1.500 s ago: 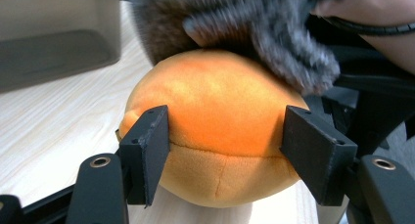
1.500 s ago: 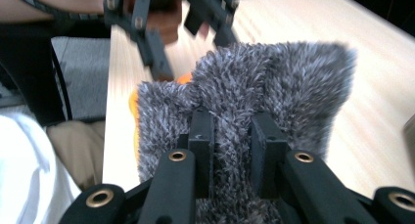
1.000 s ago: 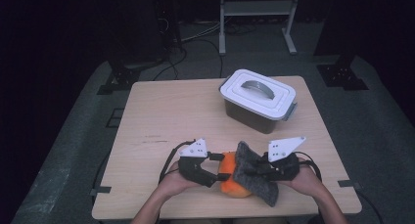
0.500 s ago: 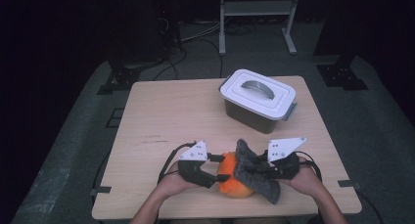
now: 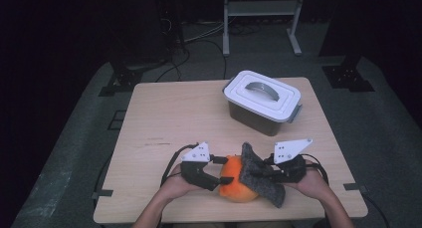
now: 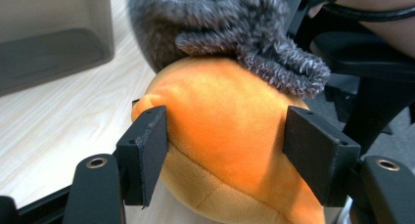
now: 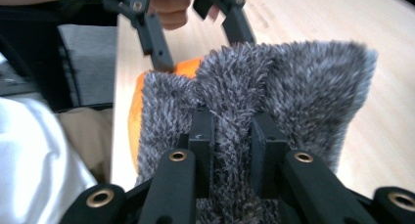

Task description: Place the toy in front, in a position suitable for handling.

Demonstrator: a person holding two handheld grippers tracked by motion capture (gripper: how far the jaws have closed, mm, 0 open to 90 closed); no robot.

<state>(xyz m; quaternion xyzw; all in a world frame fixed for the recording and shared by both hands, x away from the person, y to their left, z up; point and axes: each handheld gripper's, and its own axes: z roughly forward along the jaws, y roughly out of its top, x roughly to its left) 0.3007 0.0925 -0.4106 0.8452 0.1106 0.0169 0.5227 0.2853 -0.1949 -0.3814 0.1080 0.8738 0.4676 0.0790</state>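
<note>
An orange plush ball lies near the table's front edge, with a grey fuzzy cloth draped over its right side. My left gripper comes in from the left. In the left gripper view its jaws press on both sides of the orange plush, with the grey cloth lying on top. My right gripper is shut on the cloth. In the right gripper view its jaws pinch a fold of grey pile, and an orange edge shows behind.
A grey bin with a white handled lid stands at the back right of the wooden table; its wall shows in the left gripper view. A person's hands hold both grippers at the front edge.
</note>
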